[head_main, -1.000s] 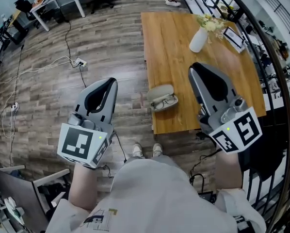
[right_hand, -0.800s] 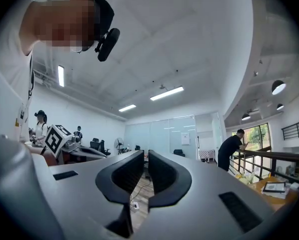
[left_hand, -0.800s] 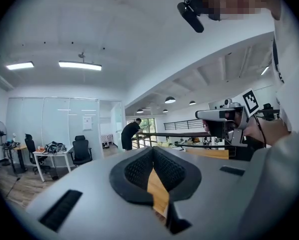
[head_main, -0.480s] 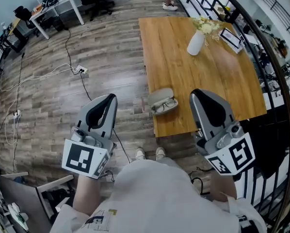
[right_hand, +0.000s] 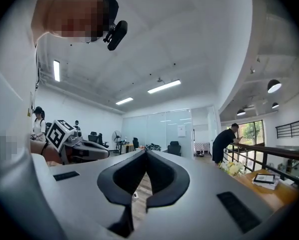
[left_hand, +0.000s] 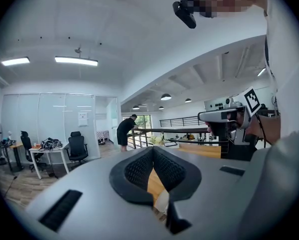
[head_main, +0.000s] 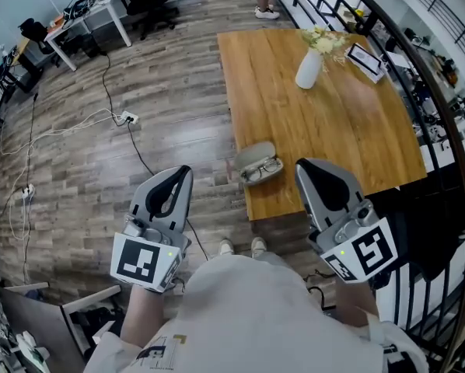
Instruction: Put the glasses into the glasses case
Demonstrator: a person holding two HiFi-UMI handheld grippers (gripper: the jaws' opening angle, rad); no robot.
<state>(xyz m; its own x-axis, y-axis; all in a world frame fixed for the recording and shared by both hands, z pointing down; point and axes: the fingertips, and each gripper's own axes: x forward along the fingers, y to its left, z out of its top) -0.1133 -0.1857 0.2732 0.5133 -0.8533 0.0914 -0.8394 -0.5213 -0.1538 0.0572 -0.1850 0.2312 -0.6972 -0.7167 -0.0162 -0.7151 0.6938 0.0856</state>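
Note:
An open grey glasses case [head_main: 256,152] sits at the near left corner of the wooden table [head_main: 326,123]. Black-rimmed glasses [head_main: 266,168] lie at its near half; whether they rest inside it I cannot tell. My left gripper [head_main: 182,171] is held level over the floor, left of the table, its jaws shut and empty [left_hand: 152,149]. My right gripper [head_main: 305,165] hovers at the table's near edge, right of the case. Its jaws are closing and meet at the tip [right_hand: 146,153] with nothing between them.
A white vase with flowers [head_main: 309,67] and a framed card [head_main: 370,59] stand at the table's far side. A black railing [head_main: 442,130] curves along the right. Cables and a power strip [head_main: 127,118] lie on the wood floor; a white desk [head_main: 92,6] stands far left.
Both grippers have drawn back toward my body and sunk a little. The right one has left the space over the table and now sits at its near edge.

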